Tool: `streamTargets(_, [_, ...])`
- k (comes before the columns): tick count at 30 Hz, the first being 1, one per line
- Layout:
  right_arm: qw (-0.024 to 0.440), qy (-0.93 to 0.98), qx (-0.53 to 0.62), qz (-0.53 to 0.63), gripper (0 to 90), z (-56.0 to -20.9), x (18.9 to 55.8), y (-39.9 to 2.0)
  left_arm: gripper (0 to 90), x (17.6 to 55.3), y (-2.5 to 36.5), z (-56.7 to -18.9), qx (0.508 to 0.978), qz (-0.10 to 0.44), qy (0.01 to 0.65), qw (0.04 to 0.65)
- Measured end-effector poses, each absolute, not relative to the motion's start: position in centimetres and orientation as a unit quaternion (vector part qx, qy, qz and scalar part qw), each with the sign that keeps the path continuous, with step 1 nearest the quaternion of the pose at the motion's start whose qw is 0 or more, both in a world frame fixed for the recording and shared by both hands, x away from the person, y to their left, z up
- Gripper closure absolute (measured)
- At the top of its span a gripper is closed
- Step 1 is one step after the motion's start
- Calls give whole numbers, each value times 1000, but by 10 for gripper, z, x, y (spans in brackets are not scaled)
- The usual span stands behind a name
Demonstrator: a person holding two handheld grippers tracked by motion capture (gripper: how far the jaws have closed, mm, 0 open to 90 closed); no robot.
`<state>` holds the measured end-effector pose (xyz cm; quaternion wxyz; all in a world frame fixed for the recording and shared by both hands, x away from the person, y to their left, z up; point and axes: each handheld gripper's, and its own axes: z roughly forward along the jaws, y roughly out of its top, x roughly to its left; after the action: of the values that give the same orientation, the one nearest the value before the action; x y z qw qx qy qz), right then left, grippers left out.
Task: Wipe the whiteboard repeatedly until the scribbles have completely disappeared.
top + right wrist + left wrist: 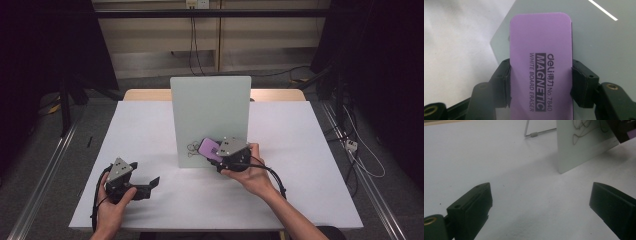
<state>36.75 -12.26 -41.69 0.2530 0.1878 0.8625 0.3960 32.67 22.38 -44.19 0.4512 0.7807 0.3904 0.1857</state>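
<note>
One purple rectangular whiteboard eraser [540, 65] with rounded corners, printed "deli MAGNETIC WHITE BOARD ERASER No.7840" in dark lettering, is pinched across its width between the two black jaws of the right claw [540, 83]; in the right gripper view each jaw presses flat against one long edge of the eraser. In the high view the purple eraser [210, 148] lies against the lower right part of the front face of a pale grey-green upright whiteboard [210, 117], just beside a patch of thin dark scribbled lines [192, 148] drawn on that face. The right claw [220, 156] is held by the person's right hand [252, 172], whose forearm enters from the bottom edge, with a black cable trailing back from the tool and a grey three-cornered plate on top. The whiteboard stands near the middle of a white tabletop [300, 150]; in the left gripper view a thin metal wire stand [534, 132] shows behind the board's lower edge [584, 147]. The left claw [152, 182], gripped by the person's left hand [115, 205], sits near the front left of the tabletop, well apart from the board. In the left gripper view its jaws [540, 205] are spread wide with bare tabletop [474, 157] between them. Beyond the tabletop's far edge a strip of light wood [145, 94] shows.
</note>
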Motion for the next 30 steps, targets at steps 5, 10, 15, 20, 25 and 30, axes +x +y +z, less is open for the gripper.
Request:
streamTargets(5, [240,871,179,390,418,-425,366,-113,46,327,224,-442,781,186,390,452])
streamTargets(10, [237,873,176,388,419,-427,365,-111,46,326,224,-442,781,184,390,452])
streamTargets(15, [251,862,195,394,419,-416,367,-119,46,326,225,-442,780,185,392,452])
streamTargets(20, [270,848,218,401,419,-403,370,-132,46,326,225,-442,780,186,390,452])
streamTargets(25, [284,837,228,409,419,-393,372,-141,46,326,224,-442,777,184,392,457])
streamTargets(30, [294,832,228,412,418,-392,372,-142,46,326,224,-442,779,184,392,453])
